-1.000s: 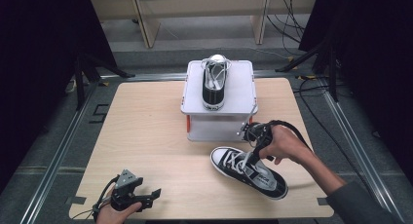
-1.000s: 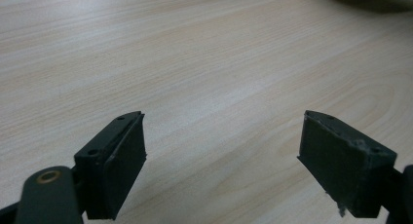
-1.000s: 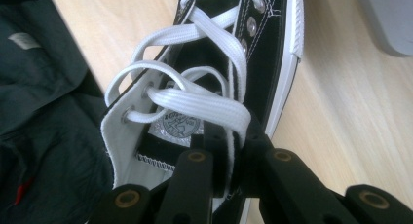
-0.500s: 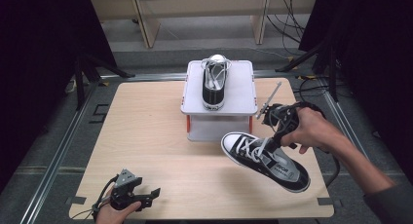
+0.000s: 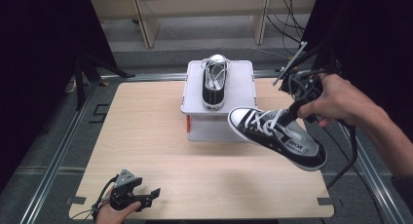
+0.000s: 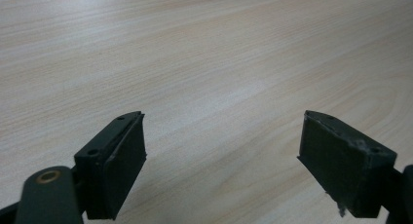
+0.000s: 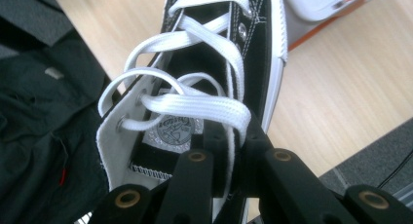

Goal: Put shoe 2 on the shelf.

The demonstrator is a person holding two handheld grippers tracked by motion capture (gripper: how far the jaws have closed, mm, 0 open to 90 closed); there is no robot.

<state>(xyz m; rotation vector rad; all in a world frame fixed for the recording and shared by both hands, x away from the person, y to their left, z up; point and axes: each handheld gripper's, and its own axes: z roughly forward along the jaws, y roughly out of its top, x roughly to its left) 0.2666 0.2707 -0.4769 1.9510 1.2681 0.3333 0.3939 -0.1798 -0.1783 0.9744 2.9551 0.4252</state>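
To the right of the white box (image 5: 241,95): right gripper (image 5: 295,108), jaws clamped on the upper of a black sneaker (image 5: 277,135), held clear above the bench (image 5: 146,136), toe toward the box; right hand (image 5: 336,100) raised, forearm extended from the right. On the box: second sneaker (image 5: 214,83). Well short of the box, near bench edge: left gripper (image 5: 146,197), jaws wide, holding nothing.

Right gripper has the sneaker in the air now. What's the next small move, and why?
Probably carry the sneaker left and up toward the bare right half of the white box lid. The right gripper is clamped on its tongue and laces, toe pointing at the box, and the other sneaker already lies on the lid's left half. The left gripper sits open over the table.
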